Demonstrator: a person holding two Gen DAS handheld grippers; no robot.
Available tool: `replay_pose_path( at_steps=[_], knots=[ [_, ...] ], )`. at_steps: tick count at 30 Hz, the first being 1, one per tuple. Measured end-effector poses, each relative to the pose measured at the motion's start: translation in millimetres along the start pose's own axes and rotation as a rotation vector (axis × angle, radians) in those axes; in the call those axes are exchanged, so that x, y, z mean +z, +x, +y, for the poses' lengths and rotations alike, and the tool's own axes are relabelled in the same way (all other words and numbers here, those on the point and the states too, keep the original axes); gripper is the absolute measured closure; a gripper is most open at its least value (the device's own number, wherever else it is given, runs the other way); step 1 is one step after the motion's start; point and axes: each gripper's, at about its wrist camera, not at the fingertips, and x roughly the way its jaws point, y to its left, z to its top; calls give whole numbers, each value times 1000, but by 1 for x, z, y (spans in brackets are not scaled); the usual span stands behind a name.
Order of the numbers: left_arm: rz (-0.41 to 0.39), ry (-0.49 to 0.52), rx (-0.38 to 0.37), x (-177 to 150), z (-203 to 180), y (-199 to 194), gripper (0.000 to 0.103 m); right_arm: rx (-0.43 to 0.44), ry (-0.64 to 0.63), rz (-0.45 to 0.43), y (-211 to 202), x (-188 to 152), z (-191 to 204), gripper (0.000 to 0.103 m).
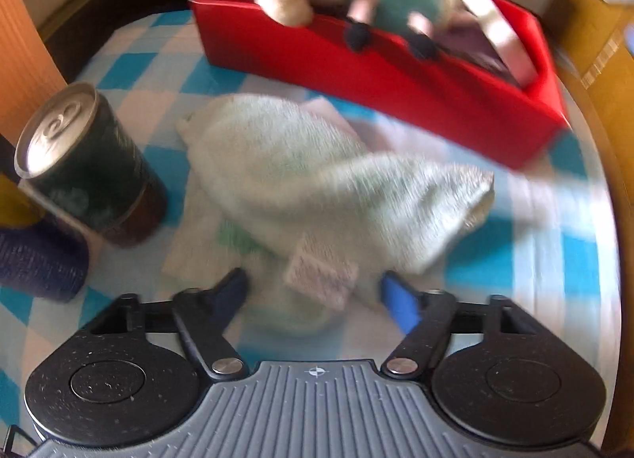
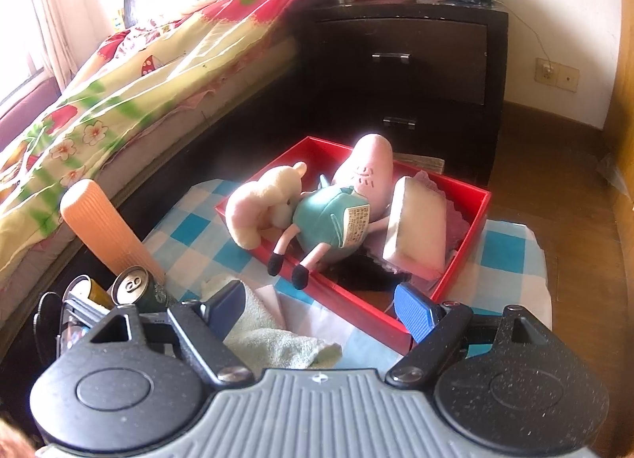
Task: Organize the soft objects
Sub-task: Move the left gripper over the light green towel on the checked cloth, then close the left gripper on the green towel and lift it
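Left gripper (image 1: pixel 313 295) hangs apart over the pale green towel (image 1: pixel 317 176); next, clamp it and carry it into the red box (image 1: pixel 356 73).

one red box (image 2: pixel 463 255), two plush toys (image 2: pixel 329 220) (piled inside), one sponge (image 2: pixel 416 228), one towel (image 1: pixel 301 172), one can (image 1: pixel 91 164)

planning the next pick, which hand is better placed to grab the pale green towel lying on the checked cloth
Left. Its tongs stand open right over the pale green terry towel, whose label sits between the fingers. The right tongs, also open, point past the towel's edge toward the red rectangular box.
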Motion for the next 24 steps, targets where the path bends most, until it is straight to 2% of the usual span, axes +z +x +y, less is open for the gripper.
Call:
replay_pose_path(
  at_steps=[2,3,5,7,9,10,11,13,15,17,20,22,24],
  knots=[
    [24,36,-20,-15,-3,-8,62,1,-14,-7,-4,0,3,42],
    [36,53,-43,-24,-4,-14,68,3,-20,-10,-7,0,5,42],
    [76,58,-111,-46,0,-26,74,11,-35,-24,-14,-1,9,42],
    [106,27,-155,-65,9,-35,74,17,-53,-36,-21,-2,13,42],
    [78,-10,-183,-72,18,-49,71,22,-57,-40,-26,-3,16,42],
    [60,-10,-201,-70,22,-56,62,24,-51,-42,-28,-3,16,42],
    [37,-11,-208,-65,25,-62,47,23,-45,-43,-29,-2,16,42],
    [-67,5,-163,-51,22,-77,32,20,-39,-41,-29,-2,16,41],
    [-161,49,-79,-25,13,-77,30,20,-40,-32,-26,-3,17,41],
    [-189,125,-62,-5,-2,-68,16,15,-36,-14,-19,-4,17,39],
    [-141,272,-35,14,-28,-39,16,11,-35,15,-9,-7,16,39],
    [-127,317,20,19,-34,-17,18,-21,-23,13,-6,-7,10,38],
    [-65,317,56,18,-33,0,29,-28,-12,17,-4,-6,0,38]
  ],
)
